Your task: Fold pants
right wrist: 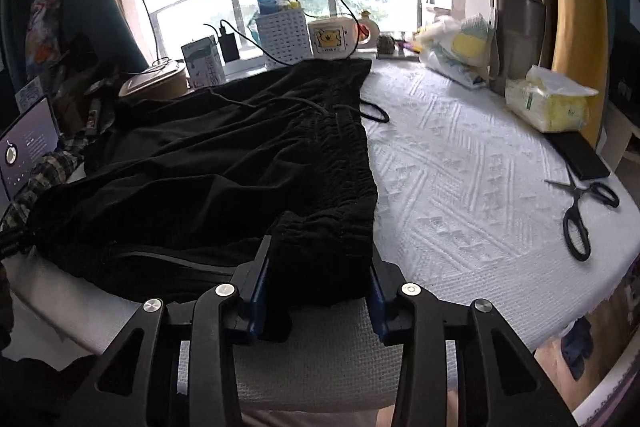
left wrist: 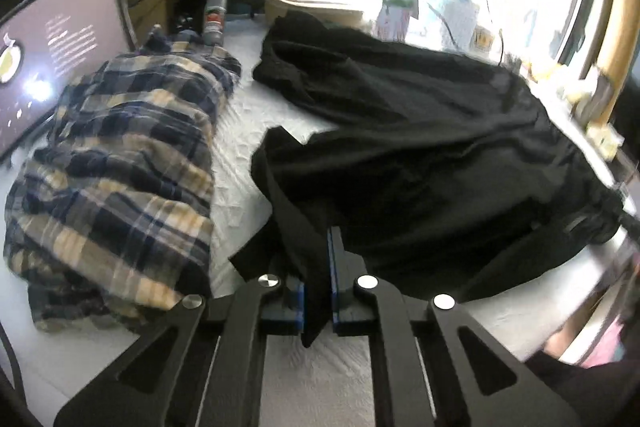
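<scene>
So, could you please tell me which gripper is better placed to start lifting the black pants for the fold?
Left, probably. The left gripper is already pinched shut on a hem edge of the black pants. The right gripper straddles the bunched waistband corner, but its jaws look only partly closed.

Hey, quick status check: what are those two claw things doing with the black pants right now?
Left gripper pinched shut on black pants hem. Right gripper straddling the waistband corner, jaws not clamped yet. Scissors lie off to the side, apart from the pants.
</scene>
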A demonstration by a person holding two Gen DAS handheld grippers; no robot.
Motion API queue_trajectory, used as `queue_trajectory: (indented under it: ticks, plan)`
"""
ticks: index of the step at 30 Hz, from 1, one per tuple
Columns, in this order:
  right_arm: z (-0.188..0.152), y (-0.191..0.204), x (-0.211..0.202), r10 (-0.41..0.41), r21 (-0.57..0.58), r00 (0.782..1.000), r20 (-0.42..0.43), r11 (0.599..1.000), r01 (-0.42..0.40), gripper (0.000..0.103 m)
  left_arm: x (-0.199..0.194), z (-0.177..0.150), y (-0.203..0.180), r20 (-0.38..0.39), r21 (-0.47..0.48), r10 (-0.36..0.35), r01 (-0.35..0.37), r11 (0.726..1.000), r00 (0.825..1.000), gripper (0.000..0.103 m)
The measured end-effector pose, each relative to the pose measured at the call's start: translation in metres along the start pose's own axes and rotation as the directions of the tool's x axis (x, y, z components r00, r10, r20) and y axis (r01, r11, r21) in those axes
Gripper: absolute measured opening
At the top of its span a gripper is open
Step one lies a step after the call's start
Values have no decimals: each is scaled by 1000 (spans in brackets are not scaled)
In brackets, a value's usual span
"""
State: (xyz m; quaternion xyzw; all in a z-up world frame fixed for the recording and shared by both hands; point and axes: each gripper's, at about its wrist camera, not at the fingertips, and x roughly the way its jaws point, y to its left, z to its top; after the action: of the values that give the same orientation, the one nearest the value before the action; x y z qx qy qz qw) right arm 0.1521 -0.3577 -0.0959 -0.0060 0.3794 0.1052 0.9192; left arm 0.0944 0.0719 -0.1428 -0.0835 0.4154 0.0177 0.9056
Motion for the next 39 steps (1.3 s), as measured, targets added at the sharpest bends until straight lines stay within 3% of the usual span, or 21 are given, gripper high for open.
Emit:
queue_trajectory:
  ticks: [6,10,14,18,19,21,22,24,27,30,33,39]
  plan:
    - [26,1,-38,-9,-34,998,63,999,11,40,-42,9,-8,58,5,-61,61,998,996,5]
    - [27,6,-50,-38,-82,998,51,996,42,40,-44,-6,-7,-40,-34,-99,97,995,994,5]
    - [9,1,-44,-68,-83,998,-13,994,67,40,-31,-34,1,-135,-55,-86,79,995,987,5]
    - [-11,-11,-34,-81,-53,994,-75,996,77,40,-32,-44,4,-136,-36,-85,81,996,987,7]
    - [-14,-14,-33,-85,-50,993,-88,996,80,40,-35,-41,6,-125,-26,-82,80,996,989,9]
    - [-14,-18,-34,-72,-41,993,-90,997,68,41,-41,-35,10,-94,-7,-56,55,998,994,35]
    - [-13,-19,-36,-58,-37,995,-83,998,55,42,-48,-29,14,-62,1,-46,47,999,997,39]
    - [-8,-21,-45,-50,-39,997,-61,998,48,58,-59,-21,19,-15,11,-29,29,1000,999,43]
    - [0,-23,-63,-109,-65,994,3,992,109,75,-69,-5,26,45,33,12,-13,999,999,48]
    - [10,-32,-73,-112,-23,992,57,993,114,81,-57,15,24,59,49,18,-21,999,998,49]
    - [21,-35,-66,-108,-5,992,62,994,109,81,-33,31,16,42,64,-35,32,997,999,49]
    - [43,-21,-35,-63,-1,996,59,998,63,81,14,39,8,-48,135,-11,17,991,999,49]
